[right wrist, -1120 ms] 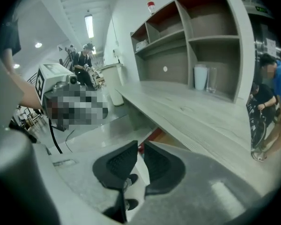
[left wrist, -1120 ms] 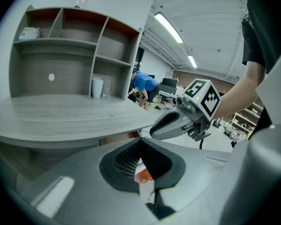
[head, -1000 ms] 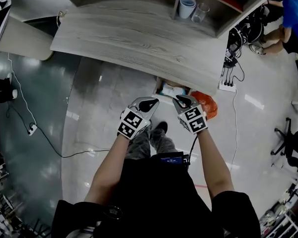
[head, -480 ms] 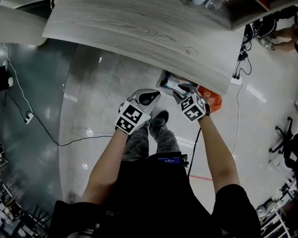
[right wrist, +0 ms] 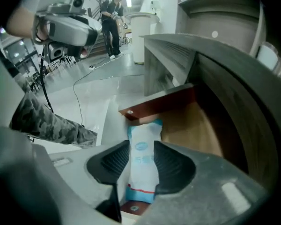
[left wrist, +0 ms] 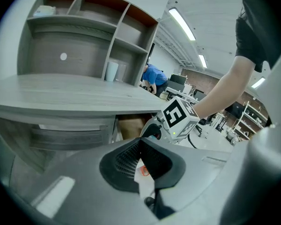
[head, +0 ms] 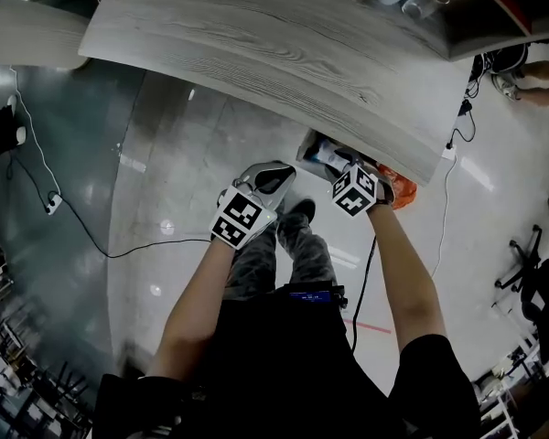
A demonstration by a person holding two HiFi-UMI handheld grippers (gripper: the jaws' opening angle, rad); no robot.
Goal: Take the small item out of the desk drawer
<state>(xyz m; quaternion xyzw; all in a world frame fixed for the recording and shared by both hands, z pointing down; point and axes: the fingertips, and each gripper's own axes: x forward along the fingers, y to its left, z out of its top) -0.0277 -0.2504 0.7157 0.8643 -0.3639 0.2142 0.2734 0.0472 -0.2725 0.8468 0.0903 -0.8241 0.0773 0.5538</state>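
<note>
My right gripper's (right wrist: 141, 145) ribbed black pads have just been opening and now straddle the soft blue-and-white packet (right wrist: 145, 129) lying in the wooden drawer (right wrist: 196, 125) under the grey woodgrain bench (head: 256, 44). My left gripper (left wrist: 140, 140) is closed and empty.

The drawer (right wrist: 192, 125) stands open, bare wood beside the packet (right wrist: 143, 158) — the desktop (head: 274, 53) overhangs its back, so only the front lies clear above.
</note>
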